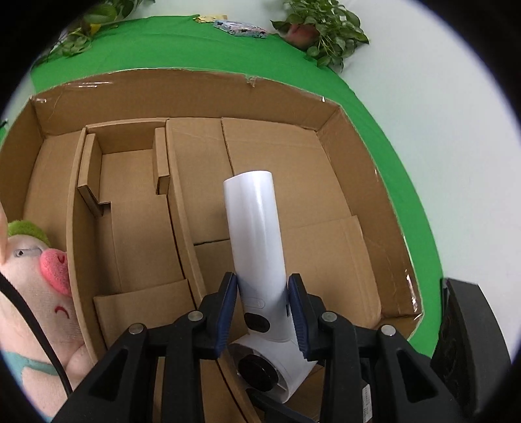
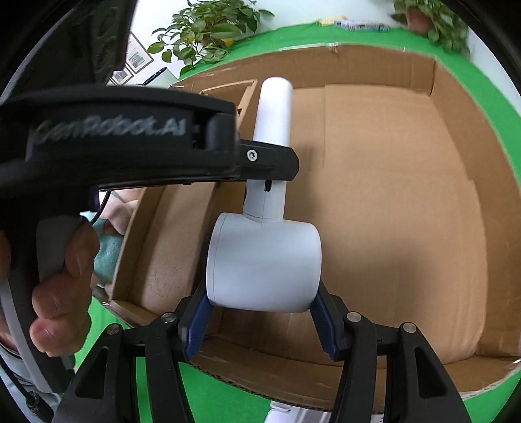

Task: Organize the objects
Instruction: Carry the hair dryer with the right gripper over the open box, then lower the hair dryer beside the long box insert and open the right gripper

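A white hair dryer (image 1: 257, 234) hangs over the large cardboard box (image 1: 202, 88). My left gripper (image 1: 262, 312) is shut on its handle, near the head. In the right wrist view the dryer's round head (image 2: 265, 263) sits between the blue pads of my right gripper (image 2: 262, 320), which is shut on it. The left gripper's finger (image 2: 270, 159) crosses the handle (image 2: 273, 107) there. The dryer is held above the box's right-hand compartment (image 2: 390, 195).
The box stands on a green cloth (image 1: 156, 48) and has cardboard dividers (image 1: 182, 208). A pink plush pig (image 1: 35, 293) lies in its left compartment. Potted plants (image 1: 322, 29) and a small packet (image 1: 241, 27) stand beyond the box.
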Demonstrator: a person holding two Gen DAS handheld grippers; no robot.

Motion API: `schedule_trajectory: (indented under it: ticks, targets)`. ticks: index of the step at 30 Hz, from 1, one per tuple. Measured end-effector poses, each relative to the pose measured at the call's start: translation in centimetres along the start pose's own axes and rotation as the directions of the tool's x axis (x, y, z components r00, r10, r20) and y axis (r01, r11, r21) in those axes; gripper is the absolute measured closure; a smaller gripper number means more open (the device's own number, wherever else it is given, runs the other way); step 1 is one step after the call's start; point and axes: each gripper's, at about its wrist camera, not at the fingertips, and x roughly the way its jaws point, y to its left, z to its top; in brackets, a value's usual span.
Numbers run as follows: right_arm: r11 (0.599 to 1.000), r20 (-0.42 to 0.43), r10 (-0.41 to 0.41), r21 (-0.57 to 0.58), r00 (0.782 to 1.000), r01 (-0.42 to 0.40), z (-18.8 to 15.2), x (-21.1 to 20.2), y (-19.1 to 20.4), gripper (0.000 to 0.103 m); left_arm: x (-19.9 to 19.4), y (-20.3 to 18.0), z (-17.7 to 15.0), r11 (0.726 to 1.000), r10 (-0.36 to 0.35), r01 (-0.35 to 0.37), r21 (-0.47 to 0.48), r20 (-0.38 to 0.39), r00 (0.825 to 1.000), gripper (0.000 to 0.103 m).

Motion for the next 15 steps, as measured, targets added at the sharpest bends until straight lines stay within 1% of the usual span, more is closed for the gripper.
schedule_trajectory:
  ticks: [1, 3, 4, 6, 7, 10, 13, 15]
  targets:
    - [1.000, -0.015, 0.003, 0.005, 1.000, -0.003, 0.1, 0.2, -0.1, 0.049, 0.0, 0.0, 0.1, 1.000, 0.008, -0.008, 0.003, -0.002, 1.000, 0.072]
    - [1.000, -0.026, 0.022, 0.003, 0.999, -0.022, 0.2, 0.3, -0.1, 0.047, -0.5, 0.0, 0.3, 0.998, 0.048, -0.049, 0.027, 0.021, 0.999, 0.072]
    - [1.000, -0.036, 0.028, -0.003, 0.999, -0.028, 0.2, 0.3, 0.0, 0.045, -1.3, 0.1, 0.0, 0.998, 0.052, -0.053, 0.033, 0.038, 0.998, 0.072]
    - [0.999, -0.040, 0.024, -0.025, 0.999, -0.025, 0.3, -0.2, 0.3, 0.042, -2.6, 0.3, -0.5, 0.999, 0.034, -0.036, 0.027, 0.065, 0.997, 0.072]
    - [0.999, -0.046, 0.029, -0.028, 0.999, -0.030, 0.4, -0.4, 0.3, 0.043, -3.5, 0.4, -0.8, 0.999, 0.026, -0.029, 0.027, 0.091, 0.995, 0.072]
    - [0.998, -0.040, 0.055, -0.020, 0.998, -0.056, 0.9, -1.6, -0.4, 0.042, -6.6, 0.4, -2.3, 0.997, 0.051, -0.060, 0.043, 0.188, 0.981, 0.072]
    - [0.998, -0.011, 0.063, 0.021, 0.998, -0.063, 1.9, -2.8, -1.5, 0.042, -7.9, 0.6, -4.5, 0.987, 0.130, -0.148, 0.058, 0.246, 0.961, 0.072]
    - [0.995, 0.002, 0.089, 0.053, 0.996, -0.089, 2.7, -3.1, -2.1, 0.042, -8.2, 1.3, -6.1, 0.975, 0.194, -0.216, 0.057, 0.261, 0.946, 0.072]
